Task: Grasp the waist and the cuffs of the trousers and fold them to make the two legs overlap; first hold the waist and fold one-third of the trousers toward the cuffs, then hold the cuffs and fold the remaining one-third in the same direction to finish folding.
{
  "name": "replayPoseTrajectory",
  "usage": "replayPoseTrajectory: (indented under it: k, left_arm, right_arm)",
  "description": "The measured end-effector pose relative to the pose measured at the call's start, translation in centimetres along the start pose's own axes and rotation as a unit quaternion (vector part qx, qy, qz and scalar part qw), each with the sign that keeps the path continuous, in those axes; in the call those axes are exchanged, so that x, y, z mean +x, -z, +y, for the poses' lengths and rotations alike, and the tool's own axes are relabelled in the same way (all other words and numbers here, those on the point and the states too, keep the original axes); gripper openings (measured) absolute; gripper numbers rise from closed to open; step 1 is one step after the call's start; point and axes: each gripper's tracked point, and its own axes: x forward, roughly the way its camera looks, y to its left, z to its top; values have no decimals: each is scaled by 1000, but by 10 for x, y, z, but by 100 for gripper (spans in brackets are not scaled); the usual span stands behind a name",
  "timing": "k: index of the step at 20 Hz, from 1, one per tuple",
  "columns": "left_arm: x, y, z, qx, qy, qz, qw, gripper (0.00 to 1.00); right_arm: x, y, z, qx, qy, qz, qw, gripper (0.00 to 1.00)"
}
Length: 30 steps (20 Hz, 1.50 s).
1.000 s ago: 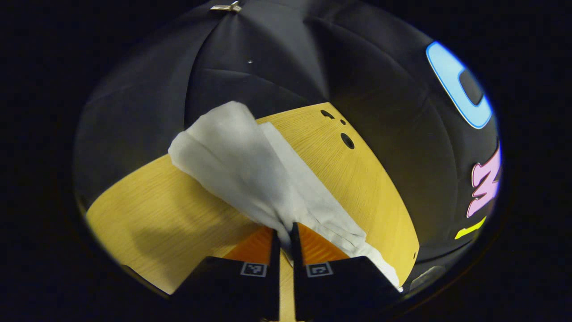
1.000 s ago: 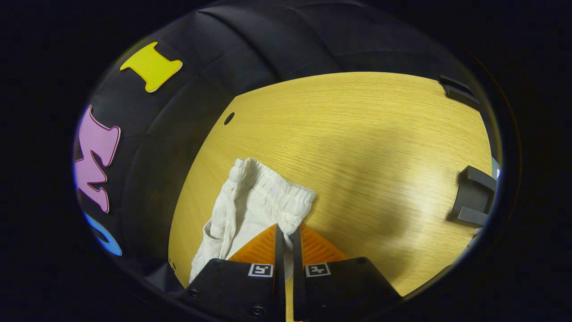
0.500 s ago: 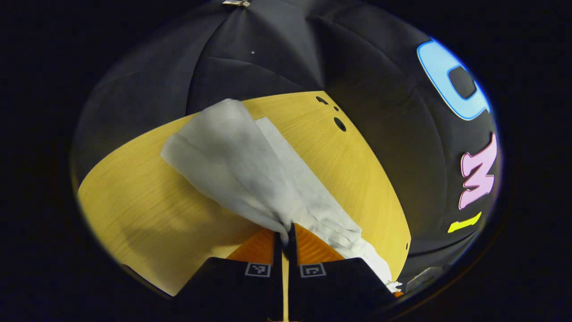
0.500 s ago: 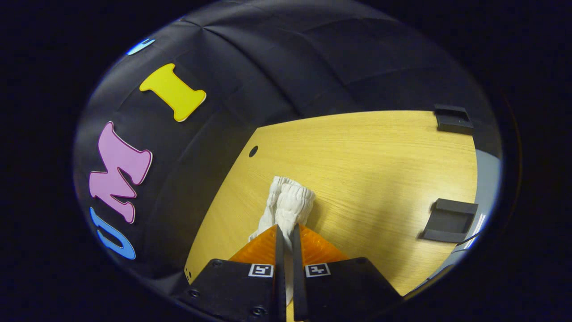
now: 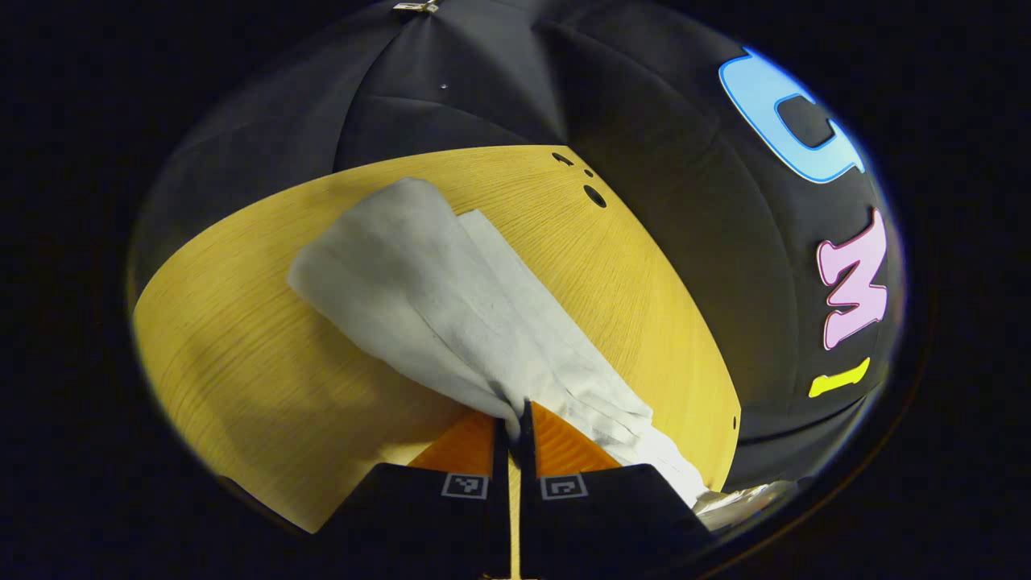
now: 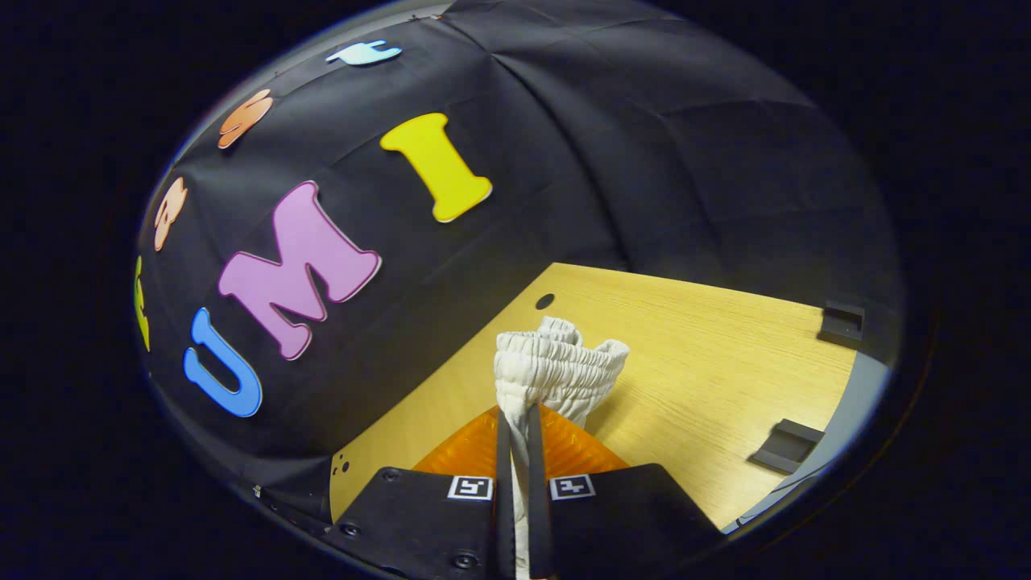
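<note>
The left tool (image 5: pixel 511 412) pinches the white trousers (image 5: pixel 451 298), which stretch across the wooden table (image 5: pixel 242 362)

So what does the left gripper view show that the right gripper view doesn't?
Left gripper view: the trouser legs lie stretched across the table, running away from the left hand-held gripper, which pinches the cloth. Right gripper view: the gathered elastic waist stands bunched and lifted in the right hand-held gripper, and two dark brackets sit near the table's far side. Both: white trousers, wooden table, jaws closed on fabric.
</note>
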Motion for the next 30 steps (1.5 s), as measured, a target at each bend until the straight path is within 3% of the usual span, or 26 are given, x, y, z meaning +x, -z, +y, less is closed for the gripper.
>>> replayPoseTrajectory:
  k: [7,13,19,25,27,29,30]
  left_arm:
    - [1,0,-1,-7,4,-2,1000,10]
    - [0,0,-1,-6,1,-5,1000,10]
    - [0,1,-1,-17,5,-8,1000,10]
    - [0,0,0,-22,12,-6,1000,10]
    - [-1,-1,0,-22,12,-6,1000,10]
    - [0,-1,-1,-26,15,-6,1000,10]
    - [0,-1,-1,-29,18,-7,999,10]
  right_arm:
    - [3,40,124,-70,-108,33,991,11]
    - [2,127,202,-155,-175,106,966,11]
    - [-4,239,230,-247,-203,195,927,11]
    - [-33,338,209,-291,-216,323,874,12]
    - [-46,360,203,-278,-214,362,864,18]
    - [-61,371,204,-241,-225,395,858,37]
    - [-69,374,208,-221,-231,408,855,54]
